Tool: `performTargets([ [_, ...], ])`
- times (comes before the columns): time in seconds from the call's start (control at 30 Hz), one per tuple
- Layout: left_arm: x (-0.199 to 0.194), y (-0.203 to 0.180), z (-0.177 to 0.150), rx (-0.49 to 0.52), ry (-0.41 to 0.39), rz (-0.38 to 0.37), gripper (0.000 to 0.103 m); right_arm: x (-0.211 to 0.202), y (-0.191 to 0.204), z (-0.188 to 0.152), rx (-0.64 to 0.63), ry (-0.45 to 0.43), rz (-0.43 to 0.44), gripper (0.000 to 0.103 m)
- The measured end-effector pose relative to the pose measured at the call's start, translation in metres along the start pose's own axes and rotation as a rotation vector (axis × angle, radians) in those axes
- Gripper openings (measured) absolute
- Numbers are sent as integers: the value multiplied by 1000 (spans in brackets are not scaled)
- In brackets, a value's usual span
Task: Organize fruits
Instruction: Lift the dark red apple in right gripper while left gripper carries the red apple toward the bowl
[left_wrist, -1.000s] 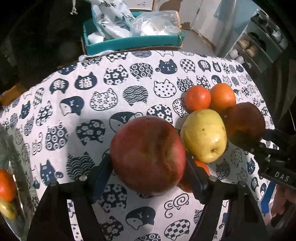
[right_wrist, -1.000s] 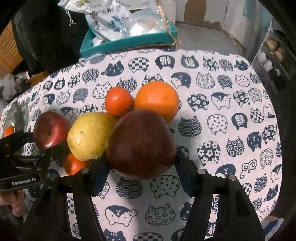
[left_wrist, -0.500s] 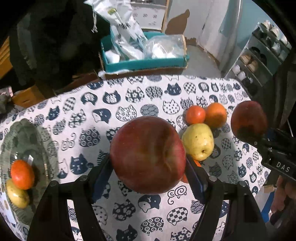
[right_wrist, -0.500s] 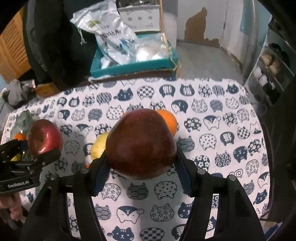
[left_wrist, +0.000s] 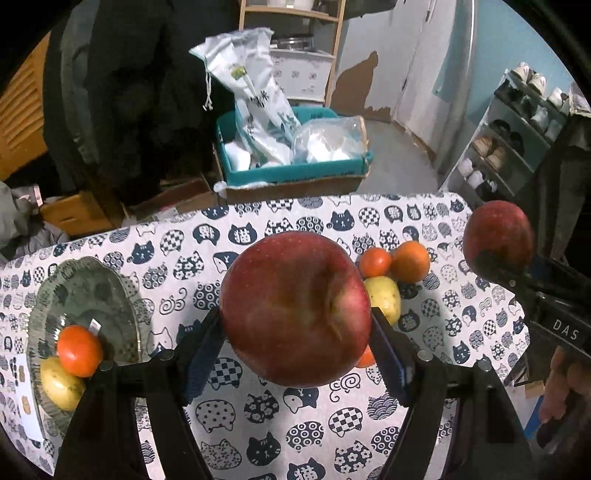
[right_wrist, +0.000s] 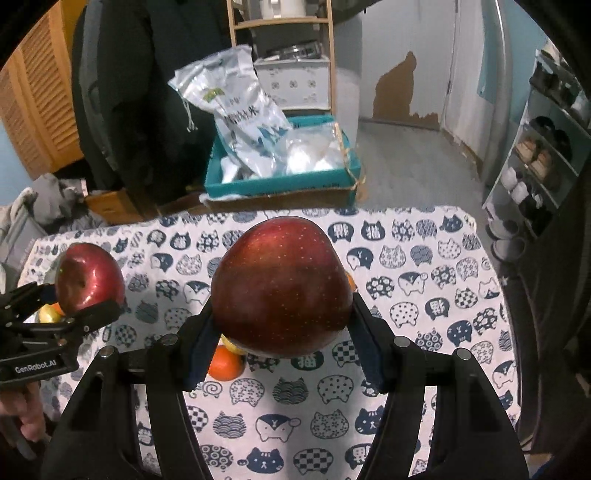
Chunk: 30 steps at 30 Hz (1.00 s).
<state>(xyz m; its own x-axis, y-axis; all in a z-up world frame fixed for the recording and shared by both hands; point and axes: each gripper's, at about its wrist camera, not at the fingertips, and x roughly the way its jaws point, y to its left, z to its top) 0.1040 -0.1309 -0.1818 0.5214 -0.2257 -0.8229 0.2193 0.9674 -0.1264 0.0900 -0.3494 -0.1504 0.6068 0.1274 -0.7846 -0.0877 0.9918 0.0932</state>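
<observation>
Apples fill both tools above the cat-print tablecloth (left_wrist: 258, 428): the left gripper (left_wrist: 297, 354) pinches a round, matte red apple (left_wrist: 295, 308) with a yellowish dimple, and the right gripper (right_wrist: 280, 334) clamps a glossy, speckled dark-red apple (right_wrist: 280, 288). Smooth oranges (left_wrist: 410, 261) and a yellow pear (left_wrist: 384, 297) cluster on the cloth; a ribbed glass plate (left_wrist: 92, 291) holds two more fruits.
</observation>
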Motion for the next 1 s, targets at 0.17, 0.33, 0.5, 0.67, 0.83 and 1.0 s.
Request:
performTargets([
  [0.17, -21, 4, 3, -11, -44, -1, 77, -18, 3, 4, -6, -38, 7, 65],
  [0.33, -41, 10, 5, -18, -82, 8, 77, -37, 10, 8, -20, -80, 17, 65],
  [0.5, -59, 17, 7, -34, -112, 15, 77, -52, 17, 12, -30, -110, 28, 65],
  [0.67, -78, 25, 8, -44, -154, 27, 77, -69, 27, 18, -52, -148, 42, 65],
  [0.83, -92, 36, 9, -55, -184, 38, 77, -82, 38, 22, -71, -181, 63, 65],
  [1.0, -100, 50, 9, -81, -198, 51, 78, -91, 49, 25, -93, -205, 81, 65],
])
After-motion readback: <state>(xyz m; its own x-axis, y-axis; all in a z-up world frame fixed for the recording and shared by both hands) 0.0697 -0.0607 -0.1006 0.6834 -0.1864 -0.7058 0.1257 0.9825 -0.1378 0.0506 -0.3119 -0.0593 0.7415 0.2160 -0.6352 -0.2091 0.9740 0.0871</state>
